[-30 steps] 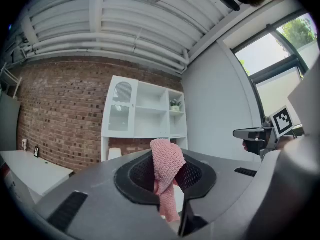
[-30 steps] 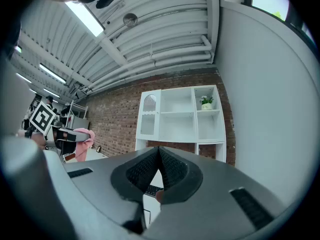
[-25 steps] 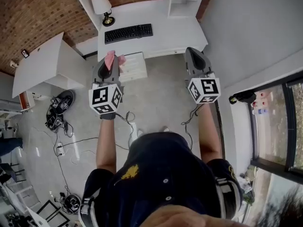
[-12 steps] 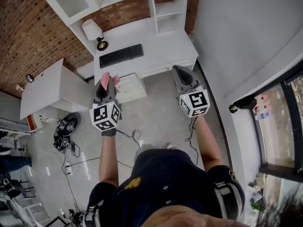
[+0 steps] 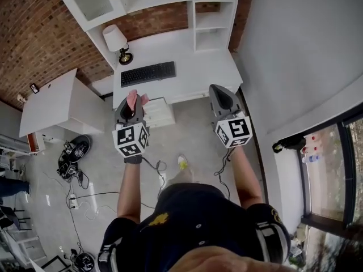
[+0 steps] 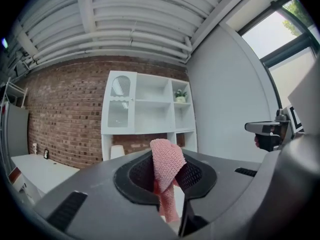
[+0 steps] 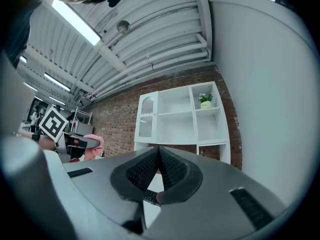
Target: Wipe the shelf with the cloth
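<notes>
A pink knitted cloth (image 6: pixel 167 170) sticks up from between the jaws of my left gripper (image 5: pixel 132 103), which is shut on it; the cloth (image 5: pixel 134 99) also shows in the head view above the floor. My right gripper (image 5: pixel 222 97) is shut with nothing in it, level with the left one. The white shelf unit (image 6: pixel 150 115) stands ahead against the brick wall, above a white desk (image 5: pixel 187 58). In the right gripper view the shelf unit (image 7: pixel 182 121) fills the middle, and a small plant (image 7: pixel 205 100) sits on its top right shelf.
A black keyboard (image 5: pixel 148 73) and a table lamp (image 5: pixel 117 40) are on the desk. A drawer unit (image 5: pixel 159 113) stands under its front edge. A second white table (image 5: pixel 54 102) is at left, with cables and a bag (image 5: pixel 75 151) on the floor. Windows (image 5: pixel 334 169) line the right wall.
The view has shifted nearer the desk and shelf unit; more of the shelves shows at the top. Both grippers keep their hold and spacing, the cloth still in the left one.
</notes>
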### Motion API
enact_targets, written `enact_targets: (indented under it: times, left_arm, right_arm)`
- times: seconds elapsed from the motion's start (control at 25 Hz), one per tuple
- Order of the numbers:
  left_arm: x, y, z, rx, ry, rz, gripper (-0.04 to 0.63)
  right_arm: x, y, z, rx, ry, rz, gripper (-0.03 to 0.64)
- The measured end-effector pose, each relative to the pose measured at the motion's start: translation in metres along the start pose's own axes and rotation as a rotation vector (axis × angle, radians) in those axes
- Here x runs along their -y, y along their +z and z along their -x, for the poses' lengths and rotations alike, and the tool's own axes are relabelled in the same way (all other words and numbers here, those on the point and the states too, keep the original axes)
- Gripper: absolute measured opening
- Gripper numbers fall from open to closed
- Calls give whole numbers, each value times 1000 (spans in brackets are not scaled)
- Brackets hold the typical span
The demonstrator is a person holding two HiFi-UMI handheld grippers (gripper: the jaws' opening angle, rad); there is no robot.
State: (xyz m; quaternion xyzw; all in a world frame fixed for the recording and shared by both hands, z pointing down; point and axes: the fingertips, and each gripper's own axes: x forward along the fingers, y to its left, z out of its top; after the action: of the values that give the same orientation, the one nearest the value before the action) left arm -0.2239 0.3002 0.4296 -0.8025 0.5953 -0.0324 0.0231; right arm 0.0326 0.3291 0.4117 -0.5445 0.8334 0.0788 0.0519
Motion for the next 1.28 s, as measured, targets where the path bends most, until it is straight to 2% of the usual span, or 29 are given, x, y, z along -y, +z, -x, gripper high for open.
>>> enact_targets:
  times: [0.2, 0.32, 0.6, 0.76, 1.0, 1.28]
  left_arm:
    - [-21, 5, -60, 6, -24, 11, 83]
    - [-41, 13, -86, 26, -19, 46, 83]
    - [-89, 8, -144, 22, -13, 68, 83]
    - [-101, 4, -179, 10, -22, 70, 83]
    - [-105, 4, -237, 3, -13, 63, 83]
    - [-98, 18, -331, 20, 50, 49, 83]
  right_arm:
    - [17, 13, -69, 26, 8, 38, 5]
    - [21, 21, -109, 39, 12, 35, 5]
    - [10, 0, -189, 10, 43, 40, 5]
    - [19, -11, -216, -1, 35, 39, 5]
    - [57, -24, -263, 4, 30, 22, 5]
    - [114, -35, -352, 29, 137, 46, 5]
